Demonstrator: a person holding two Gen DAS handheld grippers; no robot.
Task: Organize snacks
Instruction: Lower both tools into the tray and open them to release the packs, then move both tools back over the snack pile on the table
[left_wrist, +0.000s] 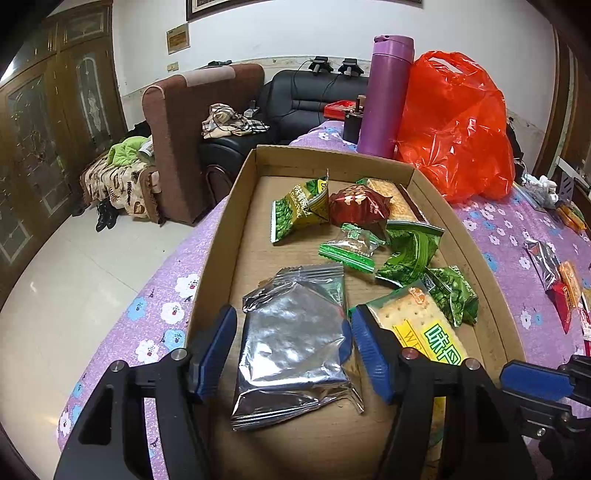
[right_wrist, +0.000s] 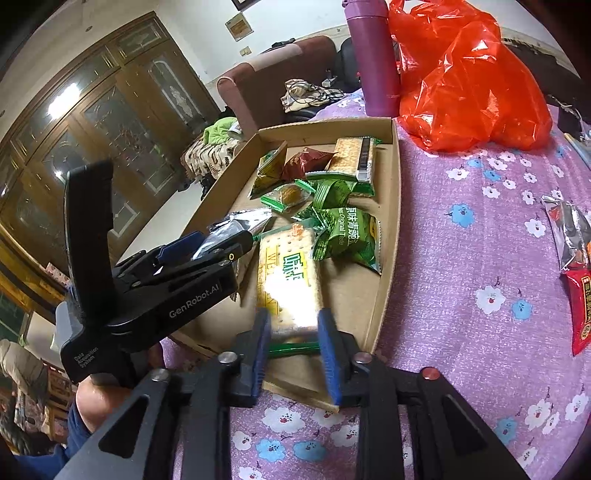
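Between the left gripper (left_wrist: 291, 332) fingers — apart, unclamped — silver packet (left_wrist: 295, 347), long axis toward 12 (inside cardboard box (left_wrist: 221, 236)); right gripper (right_wrist: 293, 332) slightly parted beside cracker pack (right_wrist: 286, 273) at 12.

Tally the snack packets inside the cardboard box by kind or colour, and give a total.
Green pea packets: 3
Clear cracker packs: 2
Dark red foil packet: 1
Silver foil packet: 1
Small clear packet with green edges: 1
Total in the brown cardboard box: 8
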